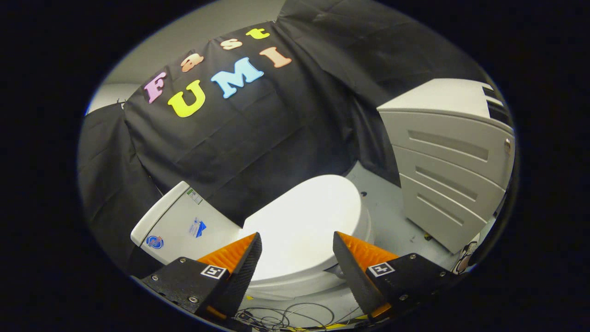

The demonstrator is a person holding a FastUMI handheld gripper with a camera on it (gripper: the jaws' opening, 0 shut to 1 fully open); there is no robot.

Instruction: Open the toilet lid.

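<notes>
A white toilet stands just ahead of the fingers, its lid [306, 221] lying flat and closed over the bowl. The tank [179, 226] sits to the left of the lid, against the black cloth wall. My gripper [297, 244] hovers above the near side of the lid, open, with a wide gap between the two orange-and-black fingers [242, 258]. Nothing is between them; the lid shows through the gap below. The fingers do not touch the toilet.
A pale grey drawer cabinet [447, 166] stands to the right of the toilet. The floor [392, 216] between them is light grey. Loose thin cables [286, 316] lie on the floor under the fingers, beside yellow-black tape.
</notes>
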